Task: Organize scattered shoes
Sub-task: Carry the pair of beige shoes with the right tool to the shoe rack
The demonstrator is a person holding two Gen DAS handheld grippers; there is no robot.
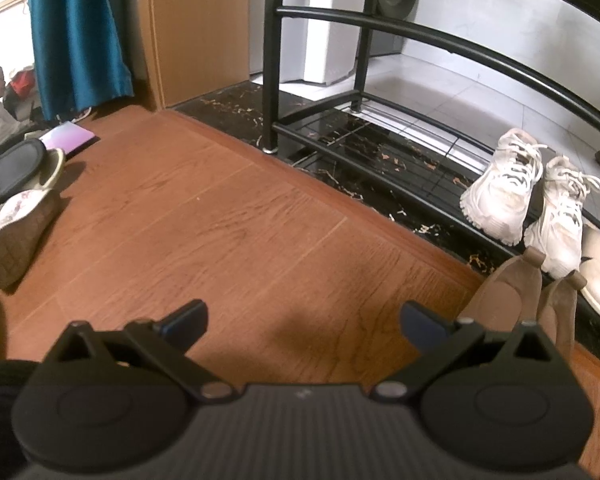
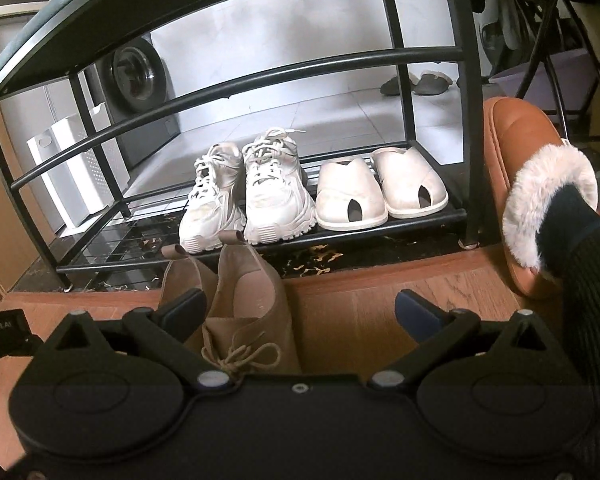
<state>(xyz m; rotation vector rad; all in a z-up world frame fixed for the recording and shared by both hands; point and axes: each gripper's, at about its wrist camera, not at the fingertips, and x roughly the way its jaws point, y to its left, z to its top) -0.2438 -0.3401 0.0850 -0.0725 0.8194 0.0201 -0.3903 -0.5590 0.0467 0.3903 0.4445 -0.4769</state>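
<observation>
Your left gripper [image 1: 303, 322] hangs over bare wooden floor [image 1: 228, 232] with its jaws spread wide and nothing between them or touching them. In its view the tan lace-up shoes [image 1: 512, 300] stand at about 3 o'clock, just outside the right-hand finger, and the white sneakers [image 1: 500, 196] sit on the bottom shelf of the black shoe rack [image 1: 380, 28] at 2 o'clock. Scattered at 9 o'clock lie a quilted-sole slipper [image 1: 16, 236] on its side and a black slide [image 1: 12, 172] just behind it. Your right gripper [image 2: 300, 308] is also spread wide and grips nothing; the nearer of the tan lace-up shoes [image 2: 248, 300] stands on the floor between its fingers toward the left one, whether touching it you cannot tell. At 12 o'clock in that view the white sneakers [image 2: 248, 192] and the cream slip-ons [image 2: 380, 188] sit side by side on the rack's bottom shelf [image 2: 420, 216]. At 3 o'clock a brown fur-lined slipper [image 2: 536, 184] is worn on a foot in a dark sock
</observation>
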